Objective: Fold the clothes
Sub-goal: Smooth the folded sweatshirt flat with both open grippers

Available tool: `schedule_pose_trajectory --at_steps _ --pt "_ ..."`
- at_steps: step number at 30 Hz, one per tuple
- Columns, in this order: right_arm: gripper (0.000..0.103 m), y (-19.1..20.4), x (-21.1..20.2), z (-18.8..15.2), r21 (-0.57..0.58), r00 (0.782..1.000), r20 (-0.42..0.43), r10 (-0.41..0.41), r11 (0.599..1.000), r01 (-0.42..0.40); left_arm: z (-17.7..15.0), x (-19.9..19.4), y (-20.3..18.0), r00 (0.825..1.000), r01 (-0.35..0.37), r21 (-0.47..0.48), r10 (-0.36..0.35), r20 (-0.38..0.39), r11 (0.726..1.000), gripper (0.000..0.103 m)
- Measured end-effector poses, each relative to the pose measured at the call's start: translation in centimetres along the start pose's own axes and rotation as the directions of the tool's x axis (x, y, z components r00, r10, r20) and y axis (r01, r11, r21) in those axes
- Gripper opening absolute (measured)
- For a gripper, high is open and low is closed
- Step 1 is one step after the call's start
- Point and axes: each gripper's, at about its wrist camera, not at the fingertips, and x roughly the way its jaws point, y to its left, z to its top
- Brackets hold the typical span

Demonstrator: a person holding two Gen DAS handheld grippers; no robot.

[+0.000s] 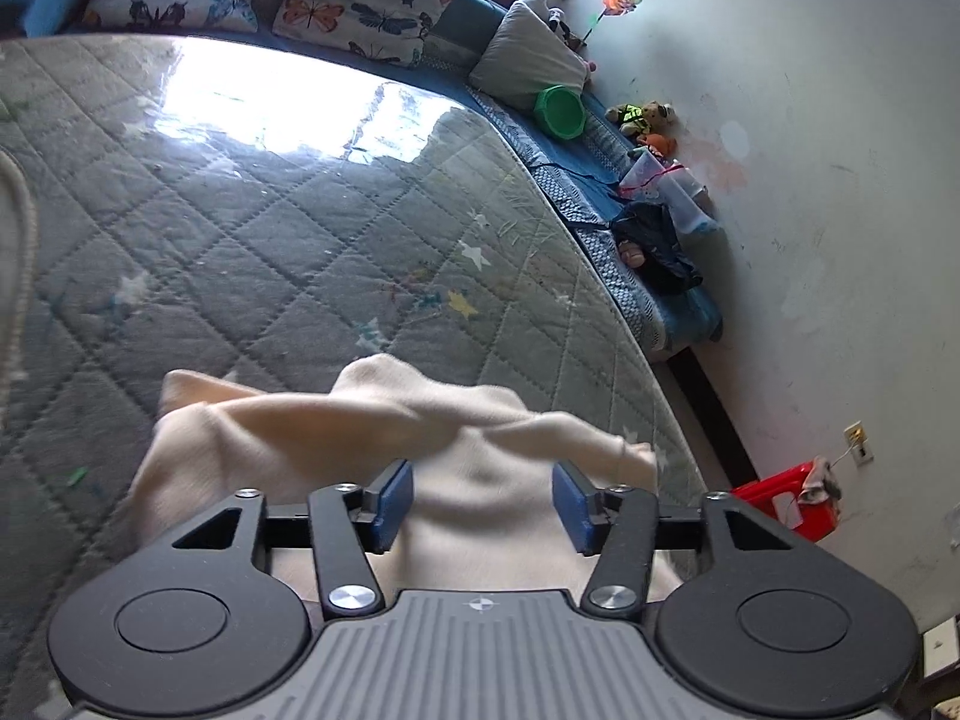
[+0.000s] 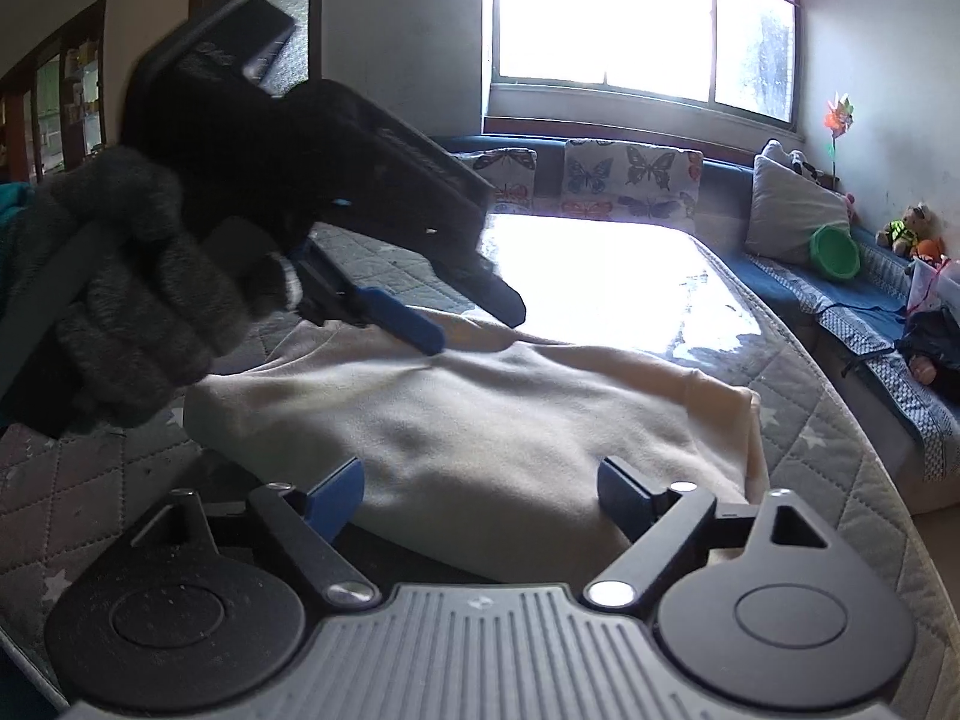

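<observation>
A cream garment (image 1: 384, 420) (image 2: 510, 420) lies partly folded and rumpled on the grey quilted mattress (image 1: 270, 228) (image 2: 810, 438). My left gripper (image 1: 483, 498) hangs open just above it, its blue pads (image 1: 393, 495) wide apart with cloth showing between them. In the right wrist view the left gripper (image 2: 414, 324) is held by a dark gloved hand (image 2: 138, 282), tips down at the garment's far left part. My right gripper (image 2: 483, 489) stands open over the garment's near edge, nothing between its fingers.
Butterfly cushions (image 1: 360, 0) (image 2: 630, 180) and a grey pillow (image 2: 792, 216) line the far side. A green bowl (image 1: 561, 111), soft toys (image 1: 645, 114) and dark clothes (image 1: 654, 240) lie on the blue bench by the wall. A red stool (image 1: 786, 501) stands on the floor.
</observation>
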Motion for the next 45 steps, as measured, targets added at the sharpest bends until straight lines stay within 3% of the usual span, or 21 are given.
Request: schedule_pose_trajectory --at_steps 4,9,17,23,29,38,45 --pt "0.095 0.3 -0.4 0.1 0.009 1.000 0.019 -0.015 1.000 0.015 -0.9 -1.6 0.2 1.000 -0.027 0.016 0.026 0.013 1.000 0.067" --pt "0.096 0.8 -0.5 0.2 0.006 0.999 0.027 -0.022 1.000 0.021 -2.3 -4.1 0.9 0.998 -0.051 0.028 0.050 0.046 0.998 0.067" --pt "0.096 2.3 -0.5 0.4 -0.002 0.997 0.036 0.068 0.998 -0.068 -4.7 -7.8 2.3 0.988 -0.121 0.072 0.112 0.107 0.990 0.067" --pt "0.097 3.0 0.8 -0.6 -0.007 0.995 -0.021 0.098 0.995 -0.098 -5.8 -8.1 3.9 0.983 -0.161 0.054 0.155 0.093 0.985 0.067" --pt "0.103 3.1 0.1 -0.5 -0.002 0.994 -0.004 0.107 0.994 -0.107 -6.6 -7.9 5.0 0.982 -0.178 0.028 0.176 0.070 0.984 0.067" --pt "0.103 2.5 -0.4 -0.9 0.074 0.994 -0.025 0.110 0.991 -0.108 -7.8 -9.0 4.5 0.979 -0.194 0.068 0.189 0.082 0.979 0.081" --pt "0.103 2.0 -1.7 -1.4 0.146 0.993 0.025 0.118 0.982 -0.120 -8.8 -9.9 3.8 0.978 -0.193 0.096 0.184 0.096 0.977 0.094"
